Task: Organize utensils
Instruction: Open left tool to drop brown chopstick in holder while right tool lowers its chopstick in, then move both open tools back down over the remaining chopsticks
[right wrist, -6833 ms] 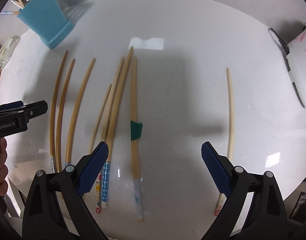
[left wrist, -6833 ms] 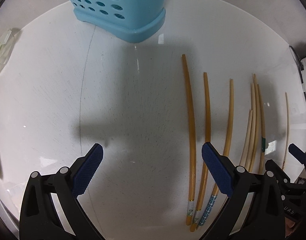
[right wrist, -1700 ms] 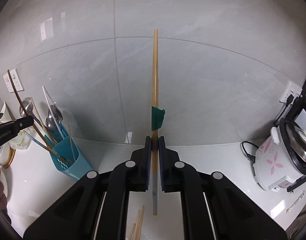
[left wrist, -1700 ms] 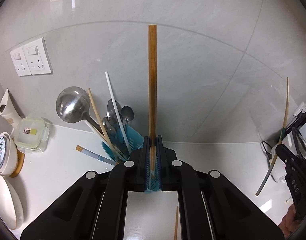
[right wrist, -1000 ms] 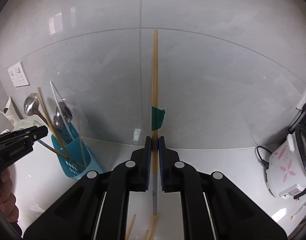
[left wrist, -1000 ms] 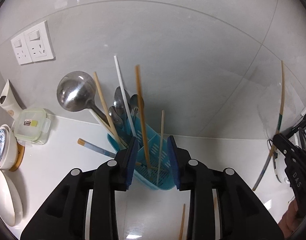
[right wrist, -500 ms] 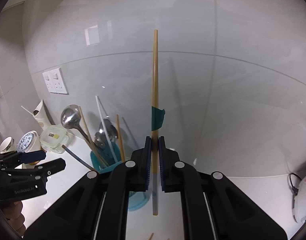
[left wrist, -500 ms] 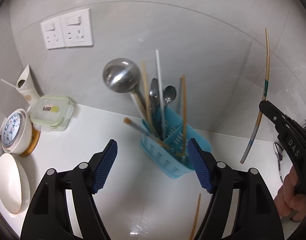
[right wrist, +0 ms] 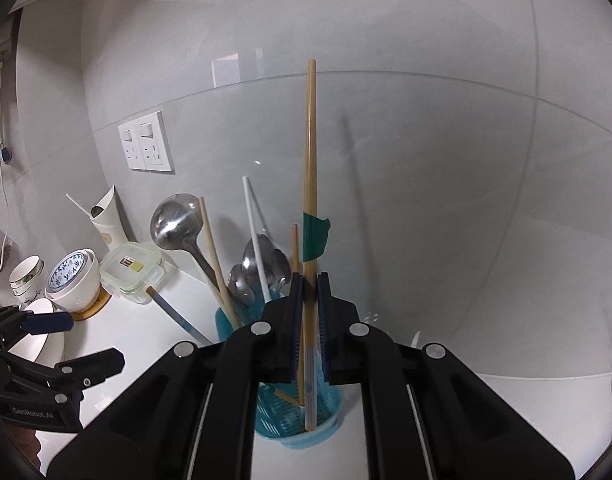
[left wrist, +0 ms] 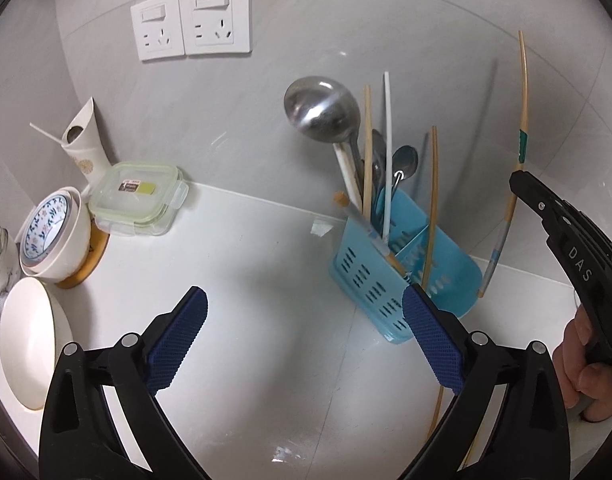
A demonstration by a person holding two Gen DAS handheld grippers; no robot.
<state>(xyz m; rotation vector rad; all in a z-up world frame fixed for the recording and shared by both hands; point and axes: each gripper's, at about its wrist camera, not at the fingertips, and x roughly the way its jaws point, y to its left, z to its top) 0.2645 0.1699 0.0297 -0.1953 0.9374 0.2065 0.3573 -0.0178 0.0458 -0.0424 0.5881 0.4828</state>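
On the far left of the white worktop (left wrist: 242, 264) stand stacked bowls (left wrist: 54, 232) and a lidded glass container (left wrist: 136, 198), with a double wall socket (left wrist: 192, 20) above them. The left claw (left wrist: 304, 344) hangs over bare worktop, its blue-padded jaws spreading wide with nothing between them; the blue utensil caddy (left wrist: 379, 280) stands just beyond its right finger, towards the far wall. The caddy holds a steel ladle (left wrist: 321, 110), spoons, a white chopstick and several wooden chopsticks, upright or leaning. To the right, the right claw (right wrist: 309, 296) is clamped on a wooden chopstick with green tape (right wrist: 310, 184), held nearly upright; the tape sits just above the pads and the chopstick's lower tip hangs over the caddy's right-hand compartment, though whether it touches the bottom cannot be told.
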